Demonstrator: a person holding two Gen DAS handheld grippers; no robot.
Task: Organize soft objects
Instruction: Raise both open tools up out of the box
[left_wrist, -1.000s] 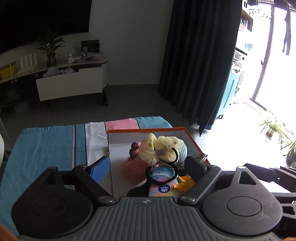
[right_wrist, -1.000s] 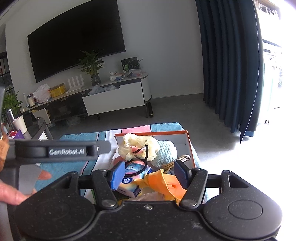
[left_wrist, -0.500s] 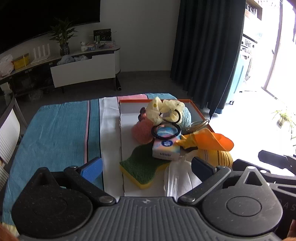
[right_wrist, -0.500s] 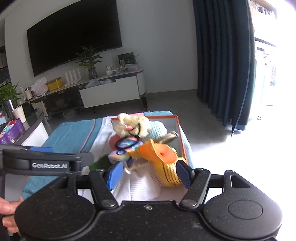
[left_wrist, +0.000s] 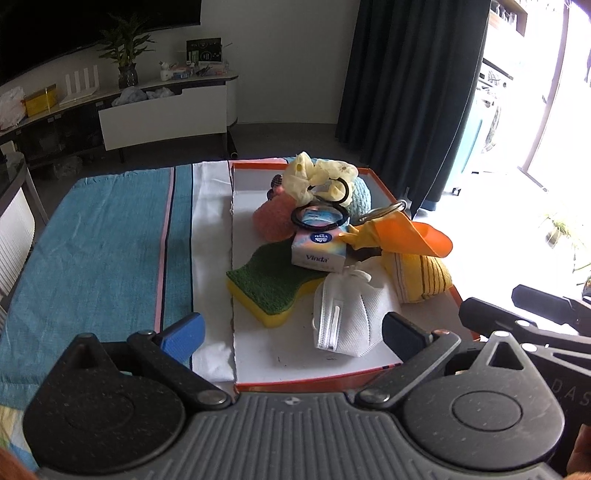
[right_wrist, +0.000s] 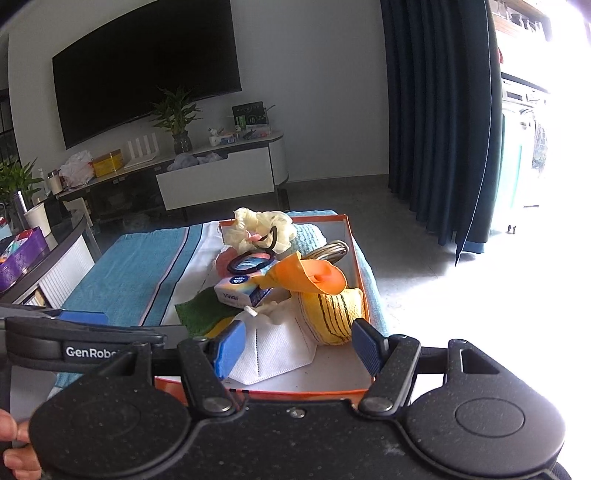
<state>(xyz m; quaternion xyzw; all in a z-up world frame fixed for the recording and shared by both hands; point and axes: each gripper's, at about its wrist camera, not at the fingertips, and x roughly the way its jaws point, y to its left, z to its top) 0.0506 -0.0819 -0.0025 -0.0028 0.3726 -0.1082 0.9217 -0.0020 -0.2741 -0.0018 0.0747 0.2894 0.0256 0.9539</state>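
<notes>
The pink knitted piece (left_wrist: 275, 218) lies half-buried under the cream scrunchie (left_wrist: 319, 177) and tissue pack (left_wrist: 318, 250). The metal rings (left_wrist: 384, 212) show only an arc behind the orange glove (left_wrist: 408, 236). At lower left of the right-wrist frame, a hand (right_wrist: 14, 448) is cut off by the edge — only fingers show. Shelf items at upper left are too small to tell.

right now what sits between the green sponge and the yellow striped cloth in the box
The white face mask lies between the green sponge and the yellow striped cloth; the left wrist view shows it best. The Vinda tissue pack sits just behind that gap.
</notes>
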